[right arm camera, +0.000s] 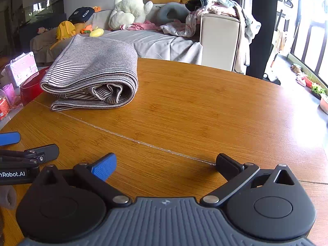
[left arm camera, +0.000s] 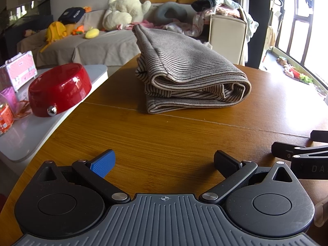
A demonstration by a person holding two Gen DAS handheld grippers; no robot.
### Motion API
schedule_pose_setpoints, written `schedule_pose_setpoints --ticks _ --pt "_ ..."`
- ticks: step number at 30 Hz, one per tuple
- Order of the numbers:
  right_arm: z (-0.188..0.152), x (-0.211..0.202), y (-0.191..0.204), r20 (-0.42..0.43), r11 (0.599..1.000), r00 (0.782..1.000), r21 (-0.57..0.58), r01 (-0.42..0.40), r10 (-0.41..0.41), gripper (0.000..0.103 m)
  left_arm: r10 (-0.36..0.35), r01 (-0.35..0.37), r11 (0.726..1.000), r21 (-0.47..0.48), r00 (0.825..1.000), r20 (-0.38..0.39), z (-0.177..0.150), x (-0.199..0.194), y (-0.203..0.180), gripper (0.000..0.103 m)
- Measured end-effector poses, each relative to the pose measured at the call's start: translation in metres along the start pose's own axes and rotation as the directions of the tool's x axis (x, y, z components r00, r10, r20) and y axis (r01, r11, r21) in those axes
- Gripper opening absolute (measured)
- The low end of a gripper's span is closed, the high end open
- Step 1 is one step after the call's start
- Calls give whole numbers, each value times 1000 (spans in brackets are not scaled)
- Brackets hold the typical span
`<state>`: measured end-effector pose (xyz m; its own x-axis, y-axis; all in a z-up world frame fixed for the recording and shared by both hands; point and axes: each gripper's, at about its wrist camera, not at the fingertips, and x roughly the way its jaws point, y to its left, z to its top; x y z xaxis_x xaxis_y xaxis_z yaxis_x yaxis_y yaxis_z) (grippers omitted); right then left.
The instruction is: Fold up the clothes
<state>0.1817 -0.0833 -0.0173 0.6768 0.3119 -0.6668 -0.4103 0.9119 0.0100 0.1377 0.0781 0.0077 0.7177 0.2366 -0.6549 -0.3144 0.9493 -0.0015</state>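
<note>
A striped grey-brown garment (left arm camera: 184, 71) lies folded in a thick bundle on the round wooden table (left arm camera: 164, 135). It also shows in the right wrist view (right arm camera: 92, 75), at the table's far left. My left gripper (left arm camera: 164, 164) is open and empty, low over the table, well short of the garment. My right gripper (right arm camera: 166, 167) is open and empty, beside the left one and to the right of the garment. Each gripper shows at the edge of the other's view: the right gripper (left arm camera: 295, 145) and the left gripper (right arm camera: 30, 144).
A red bowl (left arm camera: 59, 90), a pink case (left arm camera: 20, 69) and a can (left arm camera: 5, 119) stand on a white side table (left arm camera: 30, 135) left of the wooden table. Behind is a sofa (left arm camera: 98, 43) with plush toys and loose clothes (left arm camera: 221, 10).
</note>
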Motion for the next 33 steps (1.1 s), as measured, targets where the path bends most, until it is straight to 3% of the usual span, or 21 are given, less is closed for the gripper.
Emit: schedule_pose_setpoints --ticks 33 --pt "0 -1 0 1 1000 1000 4 -1 1 103 0 0 1000 5 1000 -4 1 -1 -2 103"
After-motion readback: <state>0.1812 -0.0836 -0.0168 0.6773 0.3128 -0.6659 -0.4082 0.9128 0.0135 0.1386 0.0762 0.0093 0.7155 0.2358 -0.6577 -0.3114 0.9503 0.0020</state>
